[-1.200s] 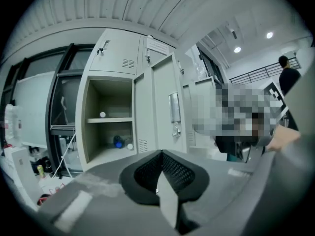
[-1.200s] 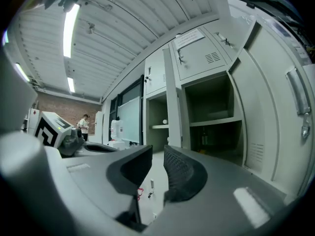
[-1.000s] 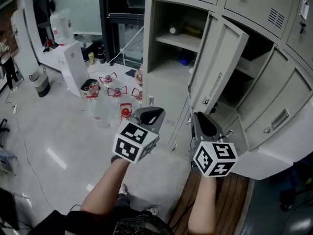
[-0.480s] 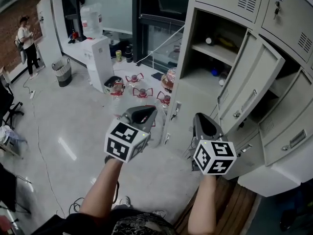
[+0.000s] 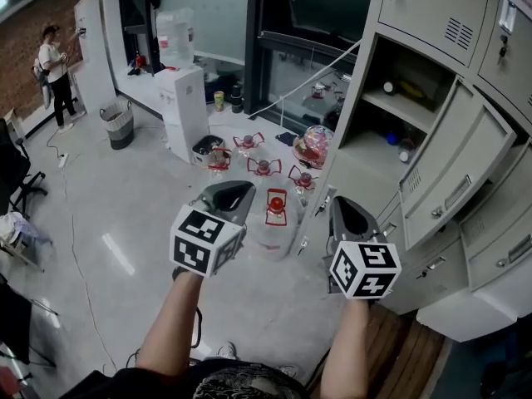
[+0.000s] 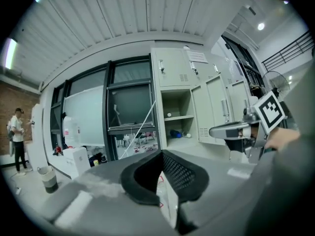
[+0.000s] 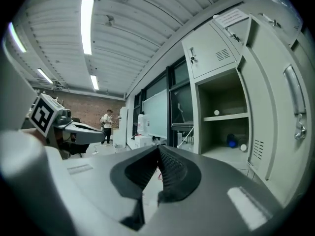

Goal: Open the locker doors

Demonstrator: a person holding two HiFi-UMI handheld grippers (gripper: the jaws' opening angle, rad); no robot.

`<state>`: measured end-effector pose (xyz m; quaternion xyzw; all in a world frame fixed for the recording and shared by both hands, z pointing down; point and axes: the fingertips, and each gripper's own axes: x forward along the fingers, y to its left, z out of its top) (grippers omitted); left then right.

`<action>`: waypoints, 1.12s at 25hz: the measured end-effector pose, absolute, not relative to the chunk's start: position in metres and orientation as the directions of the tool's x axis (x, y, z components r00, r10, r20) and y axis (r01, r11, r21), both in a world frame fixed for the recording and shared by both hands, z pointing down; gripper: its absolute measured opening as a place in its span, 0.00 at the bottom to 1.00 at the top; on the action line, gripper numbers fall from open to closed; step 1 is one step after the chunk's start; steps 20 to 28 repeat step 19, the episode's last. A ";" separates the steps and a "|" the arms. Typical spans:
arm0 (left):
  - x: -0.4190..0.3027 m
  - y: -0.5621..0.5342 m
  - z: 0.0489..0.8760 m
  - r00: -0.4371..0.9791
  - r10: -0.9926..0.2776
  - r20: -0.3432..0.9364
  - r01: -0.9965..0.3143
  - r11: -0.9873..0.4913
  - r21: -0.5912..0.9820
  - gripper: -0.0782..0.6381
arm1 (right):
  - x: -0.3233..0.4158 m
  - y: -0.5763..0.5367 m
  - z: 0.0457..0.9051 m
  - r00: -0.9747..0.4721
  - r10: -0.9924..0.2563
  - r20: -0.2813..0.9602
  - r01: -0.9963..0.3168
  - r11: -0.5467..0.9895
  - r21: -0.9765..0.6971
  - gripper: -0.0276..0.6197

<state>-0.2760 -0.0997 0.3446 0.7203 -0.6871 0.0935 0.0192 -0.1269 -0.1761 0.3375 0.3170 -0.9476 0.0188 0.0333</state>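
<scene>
The locker bank (image 5: 432, 11) stands at the right of the head view and is cut off by the top and right edges. The small items on the shelf of the open compartment (image 5: 391, 110) are too small to be identified. Just right of that compartment a grey door (image 5: 453, 177) is swung outward, handle visible, and the space behind it is hidden. The doors above and below are seen shut.

The left gripper (image 6: 161, 152) is held before the lockers, jaws together at the tips, nothing gripped. The right gripper (image 7: 158, 147) has just been closing; its jaws are met and empty. No door is touched by either gripper.
</scene>
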 end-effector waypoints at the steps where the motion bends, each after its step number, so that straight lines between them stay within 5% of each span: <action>1: -0.281 -0.099 0.345 0.040 -0.987 0.155 -0.994 -0.055 -0.097 0.11 | -0.131 -0.175 0.340 -0.796 -0.600 0.076 -0.603 0.798 -0.016 0.05; 28: -0.309 -0.076 0.356 0.069 -0.981 0.180 -0.989 -0.092 -0.120 0.11 | -0.161 -0.156 0.335 -0.784 -0.617 0.073 -0.619 0.786 -0.002 0.05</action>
